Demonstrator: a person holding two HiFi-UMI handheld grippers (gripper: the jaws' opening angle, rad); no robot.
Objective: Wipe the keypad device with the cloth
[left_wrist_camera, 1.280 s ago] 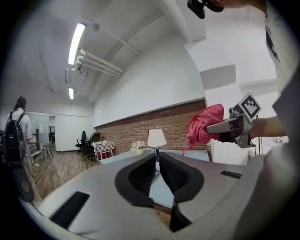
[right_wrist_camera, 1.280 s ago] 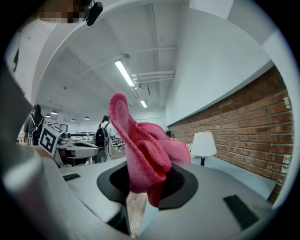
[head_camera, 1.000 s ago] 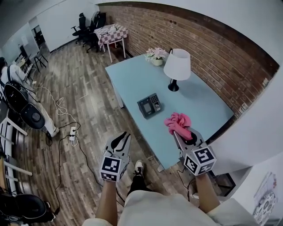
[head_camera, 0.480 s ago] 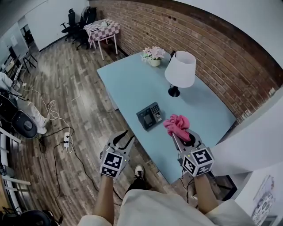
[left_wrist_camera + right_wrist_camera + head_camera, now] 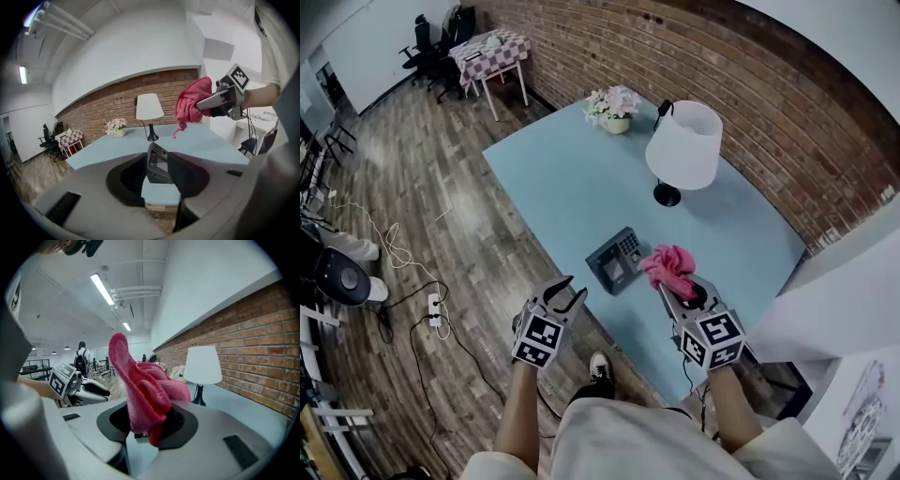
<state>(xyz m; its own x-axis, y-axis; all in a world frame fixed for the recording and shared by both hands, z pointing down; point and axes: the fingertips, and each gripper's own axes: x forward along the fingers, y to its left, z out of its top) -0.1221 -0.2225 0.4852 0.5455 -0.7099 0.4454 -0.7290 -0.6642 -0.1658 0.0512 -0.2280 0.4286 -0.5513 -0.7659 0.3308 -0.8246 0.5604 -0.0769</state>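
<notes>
The dark keypad device [image 5: 614, 261] stands tilted near the front edge of the light blue table [image 5: 562, 178]. My right gripper [image 5: 677, 284] is shut on a bunched pink cloth [image 5: 668, 266], held just right of the device and above the table. In the right gripper view the cloth [image 5: 145, 390] fills the gap between the jaws. My left gripper [image 5: 565, 292] hangs open over the floor, just off the table edge, left of the device. Its jaws hold nothing; the device [image 5: 157, 164] shows ahead between them, with the cloth [image 5: 190, 103] above it.
A white lamp [image 5: 682, 145] and a flower pot [image 5: 612, 103] stand farther back on the table. A brick wall [image 5: 750, 103] runs behind it. Cables and a power strip [image 5: 433, 309] lie on the wood floor at the left. A checkered table [image 5: 492, 47] stands far off.
The left gripper's jaws have spread apart. Both grippers have come nearer to the keypad device, the cloth now close beside it.
</notes>
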